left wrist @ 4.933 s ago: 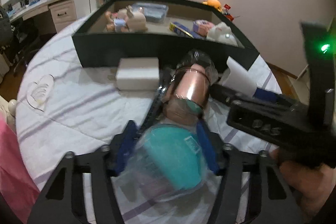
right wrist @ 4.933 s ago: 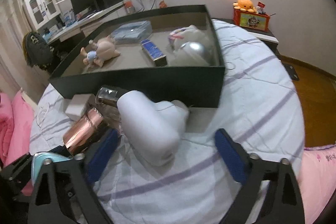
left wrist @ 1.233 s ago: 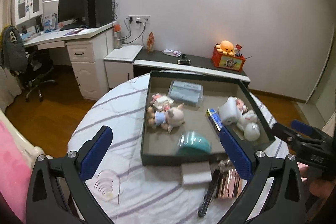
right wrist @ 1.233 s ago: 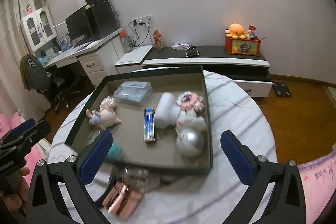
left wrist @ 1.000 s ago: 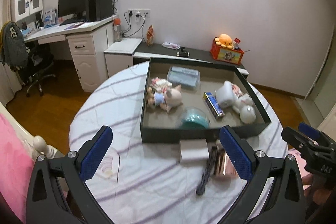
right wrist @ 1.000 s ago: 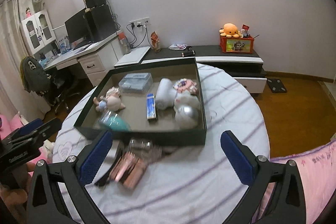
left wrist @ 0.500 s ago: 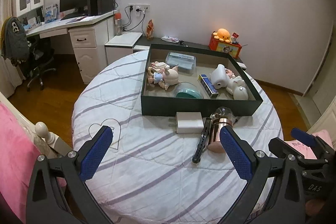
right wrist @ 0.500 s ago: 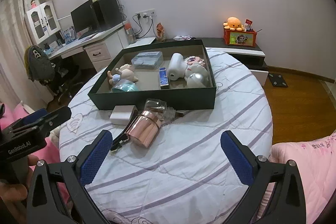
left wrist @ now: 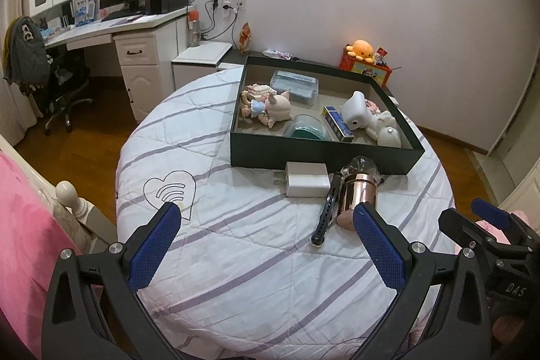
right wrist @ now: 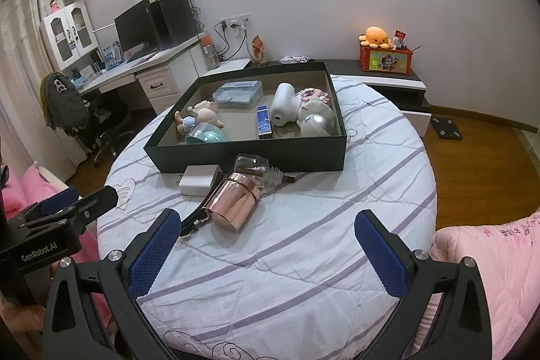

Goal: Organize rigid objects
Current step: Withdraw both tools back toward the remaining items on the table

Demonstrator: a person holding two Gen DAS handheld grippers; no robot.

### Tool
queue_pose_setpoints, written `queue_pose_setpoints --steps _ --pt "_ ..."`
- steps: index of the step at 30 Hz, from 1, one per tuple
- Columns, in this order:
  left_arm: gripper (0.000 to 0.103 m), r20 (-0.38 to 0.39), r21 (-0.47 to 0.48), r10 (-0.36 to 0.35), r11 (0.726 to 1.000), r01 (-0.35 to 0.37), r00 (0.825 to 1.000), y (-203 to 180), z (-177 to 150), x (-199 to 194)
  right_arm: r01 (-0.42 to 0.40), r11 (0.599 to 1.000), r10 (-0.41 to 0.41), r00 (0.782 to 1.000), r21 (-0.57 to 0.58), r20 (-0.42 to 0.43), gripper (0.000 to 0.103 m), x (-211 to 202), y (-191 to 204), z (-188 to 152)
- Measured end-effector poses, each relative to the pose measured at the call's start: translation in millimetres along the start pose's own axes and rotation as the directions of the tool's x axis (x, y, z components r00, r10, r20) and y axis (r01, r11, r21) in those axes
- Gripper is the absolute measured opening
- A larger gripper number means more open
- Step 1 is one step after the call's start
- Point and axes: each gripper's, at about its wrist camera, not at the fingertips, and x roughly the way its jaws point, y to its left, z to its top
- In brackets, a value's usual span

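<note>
Left gripper [left wrist: 266, 245]: held up and back from the bed, tongs spread wide with nothing between them, looking down over the whole layout as if sizing up the next pick.
Right gripper [right wrist: 266, 253]: same story on the other side, tongs spread and empty, hovering above the near edge of the quilt [right wrist: 303, 245].
Box [right wrist: 249, 159]: dark, open-topped, sitting on the far half of the quilt, its low walls keeping the sorted pieces corralled.
Already inside: a clear case [right wrist: 239, 94] at the back, a doll figure [right wrist: 202, 117] and a teal dome [right wrist: 206, 135] on the left, a blue packet [right wrist: 264, 122] in the middle, a white hair-dryer-shaped gadget [right wrist: 283, 103] and a silver ball [right wrist: 315, 123] on the right.
Still outside: a white charger [left wrist: 305, 179] lying flat, touching the box's front wall; just beside it a copper cylinder [right wrist: 236, 204] on its side.
Glass piece [right wrist: 253, 169]: clear, tucked between the cylinder and the box wall; whether it is attached to the cylinder I cannot tell from here.
Dark slim tool [left wrist: 325, 213]: lying lengthwise along the cylinder's left flank, possibly a clip or a comb.
Task read: well along, with this front-wall cluster left to go in.
Next move: the cylinder looks likely to roll, so grip it across its body.
</note>
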Motion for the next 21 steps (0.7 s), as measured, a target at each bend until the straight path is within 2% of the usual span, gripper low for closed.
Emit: queue_pose_setpoints --steps 21 --pt "0.103 -0.043 -0.009 0.004 1.0 -0.005 0.999 8 1 30 -0.005 1.0 0.005 0.997 0.0 -0.072 0.103 34 10 -1"
